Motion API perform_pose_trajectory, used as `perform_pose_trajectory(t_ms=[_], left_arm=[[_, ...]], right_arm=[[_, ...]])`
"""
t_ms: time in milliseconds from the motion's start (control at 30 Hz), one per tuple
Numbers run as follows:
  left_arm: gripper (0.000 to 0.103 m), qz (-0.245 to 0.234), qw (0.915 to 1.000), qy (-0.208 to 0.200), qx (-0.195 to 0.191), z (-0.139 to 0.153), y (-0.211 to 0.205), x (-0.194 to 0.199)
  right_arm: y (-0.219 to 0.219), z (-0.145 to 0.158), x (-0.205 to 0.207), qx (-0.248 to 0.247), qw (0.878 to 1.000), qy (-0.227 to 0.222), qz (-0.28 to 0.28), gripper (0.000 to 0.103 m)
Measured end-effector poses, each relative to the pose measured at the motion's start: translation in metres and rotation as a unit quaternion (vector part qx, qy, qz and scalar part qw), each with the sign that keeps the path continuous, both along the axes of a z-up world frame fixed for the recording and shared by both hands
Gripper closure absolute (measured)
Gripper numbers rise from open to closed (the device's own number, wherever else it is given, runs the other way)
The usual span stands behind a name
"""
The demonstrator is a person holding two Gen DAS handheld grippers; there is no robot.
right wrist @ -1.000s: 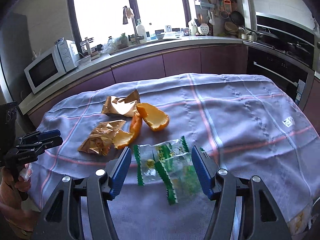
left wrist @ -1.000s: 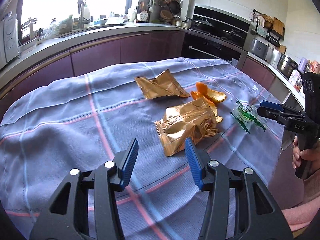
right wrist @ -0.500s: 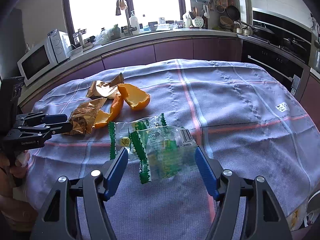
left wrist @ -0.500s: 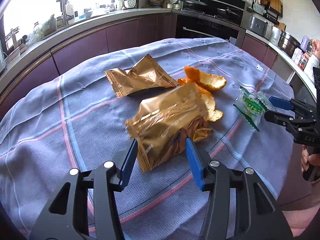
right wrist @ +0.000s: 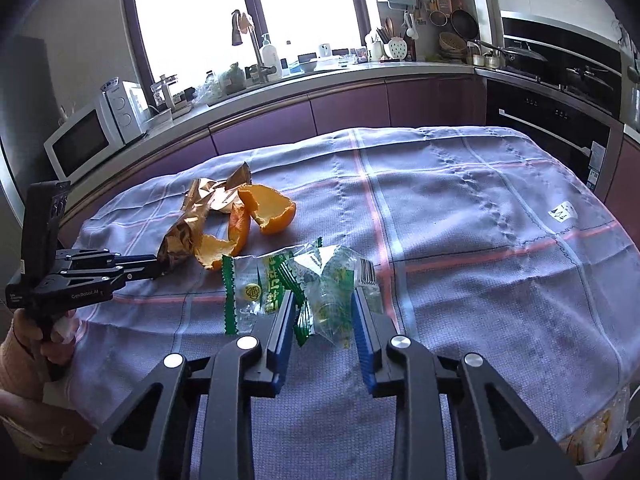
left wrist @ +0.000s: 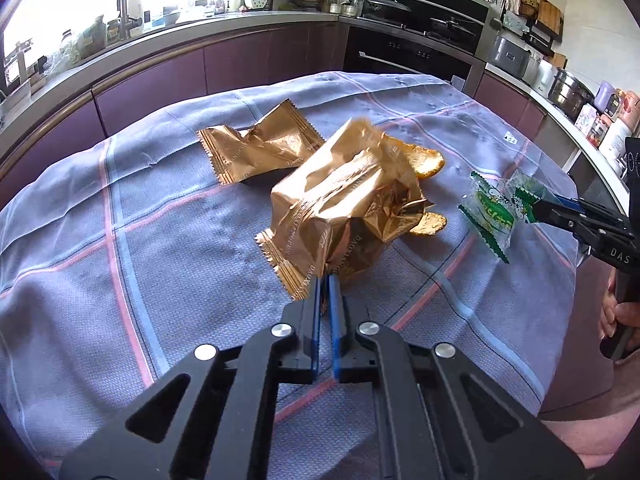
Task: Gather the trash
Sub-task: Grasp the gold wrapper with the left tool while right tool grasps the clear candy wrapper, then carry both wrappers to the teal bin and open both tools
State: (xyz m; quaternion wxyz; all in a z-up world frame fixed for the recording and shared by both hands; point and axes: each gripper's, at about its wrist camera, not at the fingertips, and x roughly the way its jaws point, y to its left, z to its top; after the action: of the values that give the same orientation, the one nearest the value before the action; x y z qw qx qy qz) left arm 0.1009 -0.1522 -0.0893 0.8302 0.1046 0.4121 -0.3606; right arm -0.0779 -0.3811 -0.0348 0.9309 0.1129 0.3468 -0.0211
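Observation:
My left gripper (left wrist: 325, 280) is shut on the near edge of a crumpled gold wrapper (left wrist: 340, 208), which is lifted at its front; it shows from the right wrist view (right wrist: 180, 240) too. A second gold wrapper (left wrist: 260, 148) lies behind it. Orange peel pieces (right wrist: 268, 212) lie beside the wrappers. My right gripper (right wrist: 323, 304) is partly closed around a clear green-printed wrapper (right wrist: 324, 280), its pads near the wrapper's sides; in the left wrist view its fingertips touch that wrapper (left wrist: 490, 212).
A blue-grey checked cloth (right wrist: 480, 240) covers the table. Purple cabinets and a countertop with a microwave (right wrist: 88, 136), sink tap and oven run behind the table. A bag with yellow contents (right wrist: 600, 436) hangs at the table's right edge.
My left gripper moved forward and shut on the gold wrapper, lifting its edge. My right gripper advanced over the green wrapper and narrowed around it.

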Motion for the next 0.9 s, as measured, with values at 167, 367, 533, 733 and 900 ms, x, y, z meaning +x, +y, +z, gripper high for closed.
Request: perform_pose_trajectory(t_ms=[167,367,533,733,900], left_arm=[[0.098,0.0,0.9999,0.0,-0.013,0.003,0.005,-0.003],[0.098,0.005,0.9995,-0.001,-0.033,0.011,0.02,-0.008],[0.098,0.019,0.9984,-0.011,-0.052,0.026,0.042,-0.014],[0.098,0.048,0.9959,-0.029,-0.072,0.046,0.085,-0.025],[0.098,0.087,0.992,-0.044,-0.081,0.059,0.134,-0.035]], right_arm=[[0.004,0.014,-0.002,0.006,1.0,-0.021,0.007,0.078],[0.02,0.026,0.005,0.021,0.998,-0.042,0.04,0.079],[0.046,0.032,0.019,0.041,0.994,-0.053,0.085,0.079],[0.09,0.037,0.04,0.056,0.986,-0.059,0.146,0.079],[0.133,0.043,0.059,0.06,0.975,-0.057,0.207,0.079]])
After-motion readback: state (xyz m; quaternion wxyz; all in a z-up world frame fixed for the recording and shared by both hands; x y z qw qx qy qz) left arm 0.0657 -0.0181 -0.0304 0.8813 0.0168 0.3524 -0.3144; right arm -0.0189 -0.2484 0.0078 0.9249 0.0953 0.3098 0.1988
